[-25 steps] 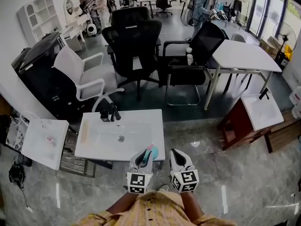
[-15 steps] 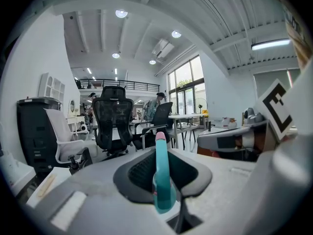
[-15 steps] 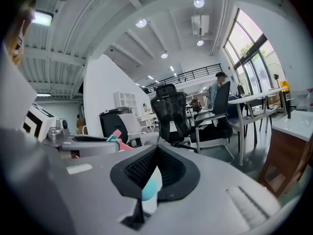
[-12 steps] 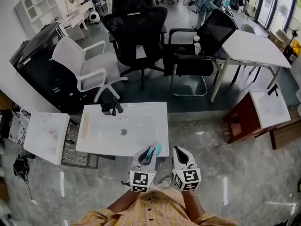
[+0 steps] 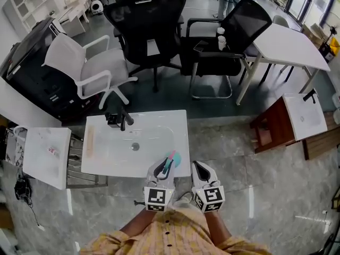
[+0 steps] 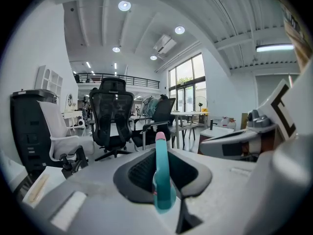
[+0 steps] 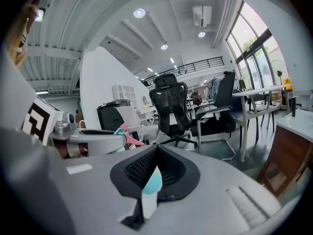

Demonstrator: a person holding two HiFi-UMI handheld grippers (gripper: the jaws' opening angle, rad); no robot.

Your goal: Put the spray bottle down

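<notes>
My left gripper (image 5: 163,167) is shut on a teal spray bottle (image 5: 171,161) with a pink tip, holding it over the near right edge of a white washbasin (image 5: 106,163). In the left gripper view the bottle (image 6: 162,180) stands upright between the dark pads (image 6: 139,173), pink tip uppermost. Just to its right, my right gripper (image 5: 197,167) has its tips together, apart from the bottle. In the right gripper view its pads (image 7: 168,173) meet at the tip (image 7: 156,152). A teal and white patch shows low in the hollow behind them; I cannot tell what it is.
A black faucet (image 5: 118,119) stands at the basin's far left. A second white basin (image 5: 45,158) sits at the left, a third (image 5: 305,116) on a brown cabinet at the right. Office chairs (image 5: 149,31), a white table (image 5: 287,41) and a black cabinet (image 5: 32,73) stand beyond.
Both grippers have moved forward and a little down towards the basin, the left one carrying the bottle. The head view has shifted forward with them. Neither gripper's jaws have changed.
</notes>
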